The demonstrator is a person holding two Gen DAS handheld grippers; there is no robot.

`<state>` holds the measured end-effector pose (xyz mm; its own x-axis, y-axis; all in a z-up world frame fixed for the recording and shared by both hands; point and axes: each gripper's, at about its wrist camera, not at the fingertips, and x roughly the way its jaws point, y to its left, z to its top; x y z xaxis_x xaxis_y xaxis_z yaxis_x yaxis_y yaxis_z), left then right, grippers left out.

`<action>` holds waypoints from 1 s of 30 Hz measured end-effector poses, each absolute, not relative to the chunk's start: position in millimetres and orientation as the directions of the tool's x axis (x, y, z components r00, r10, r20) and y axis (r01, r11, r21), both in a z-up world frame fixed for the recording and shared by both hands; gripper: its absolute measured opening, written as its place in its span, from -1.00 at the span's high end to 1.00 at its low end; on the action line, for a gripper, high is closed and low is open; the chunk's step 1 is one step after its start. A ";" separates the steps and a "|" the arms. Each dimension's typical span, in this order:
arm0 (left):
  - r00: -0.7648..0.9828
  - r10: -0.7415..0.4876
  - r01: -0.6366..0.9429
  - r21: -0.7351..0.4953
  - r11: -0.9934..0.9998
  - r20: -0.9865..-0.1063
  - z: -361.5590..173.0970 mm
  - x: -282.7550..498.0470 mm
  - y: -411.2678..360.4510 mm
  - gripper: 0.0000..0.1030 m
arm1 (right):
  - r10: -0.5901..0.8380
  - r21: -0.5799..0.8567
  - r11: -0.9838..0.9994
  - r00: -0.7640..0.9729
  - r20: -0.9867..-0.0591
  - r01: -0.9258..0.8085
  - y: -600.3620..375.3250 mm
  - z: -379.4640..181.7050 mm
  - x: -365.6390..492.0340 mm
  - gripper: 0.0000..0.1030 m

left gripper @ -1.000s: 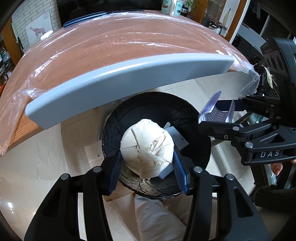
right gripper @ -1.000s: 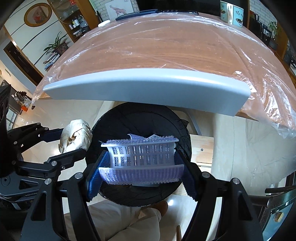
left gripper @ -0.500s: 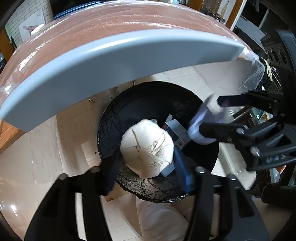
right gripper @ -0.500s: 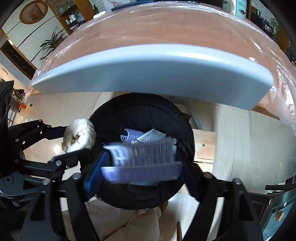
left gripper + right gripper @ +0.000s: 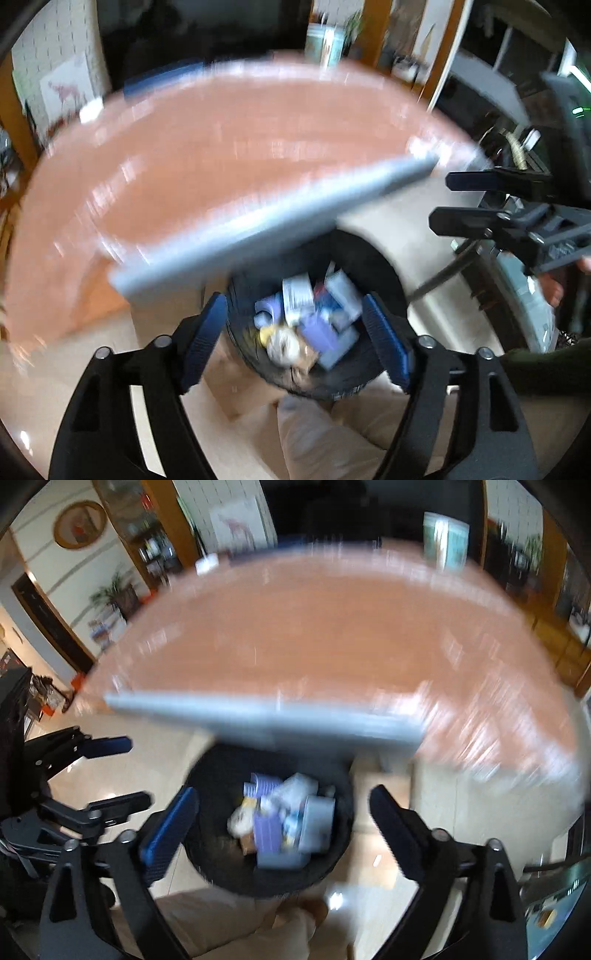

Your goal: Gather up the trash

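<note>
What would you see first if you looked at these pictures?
First, the black trash bin on the floor under the table edge, with a jumble of white and purple trash inside. Above it, the left gripper and right gripper both hang wide open with nothing in them. Behind them is the big blurry reddish table.

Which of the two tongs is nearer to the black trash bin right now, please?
Neither clearly: both left tongs and right tongs hang open above the black trash bin, framing its trash, side by side. Blur prevents a firmer call.
</note>
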<state>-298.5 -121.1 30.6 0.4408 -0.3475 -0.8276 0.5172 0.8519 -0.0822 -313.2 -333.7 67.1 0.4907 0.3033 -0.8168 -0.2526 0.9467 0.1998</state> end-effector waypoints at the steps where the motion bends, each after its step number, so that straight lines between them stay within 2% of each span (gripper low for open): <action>1: 0.485 -0.352 0.512 -0.067 0.857 -0.800 45.6 -294.5 -115.7 -0.78 | 0.280 0.178 0.955 0.531 -0.800 -0.237 -339.7 79.8 -304.6 -0.92; 5: 0.626 -0.306 0.409 -0.033 0.912 -0.717 81.6 -254.3 -88.6 -0.91 | 0.156 0.093 0.987 0.619 -0.770 -0.133 -360.9 99.4 -259.0 -0.92; 9: 0.670 -0.236 0.291 -0.043 0.956 -0.704 83.0 -197.1 -61.0 -0.91 | 0.107 0.086 0.994 0.636 -0.764 -0.064 -380.4 96.9 -205.8 -0.92; 16: 0.631 -0.122 0.142 -0.041 0.989 -0.766 45.4 -100.8 -26.2 -0.91 | 0.006 0.032 0.999 0.600 -0.800 0.033 -407.3 58.5 -121.4 -0.92; 20: 0.603 -0.106 0.068 -0.081 0.994 -0.790 25.9 -63.0 -7.4 -0.91 | -0.016 0.020 0.998 0.562 -0.827 0.058 -424.3 39.2 -86.5 -0.92; 30: 0.578 -0.059 0.047 -0.039 0.998 -0.814 4.9 -23.5 3.4 -0.91 | -0.054 0.001 0.995 0.555 -0.830 0.099 -446.3 22.8 -50.0 -0.92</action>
<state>-23.5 3.4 4.9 0.5779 -0.0592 -0.8140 0.0475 0.9981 -0.0389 -50.0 -446.3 22.8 0.5546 -0.0542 -0.8304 0.0988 0.9951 0.0010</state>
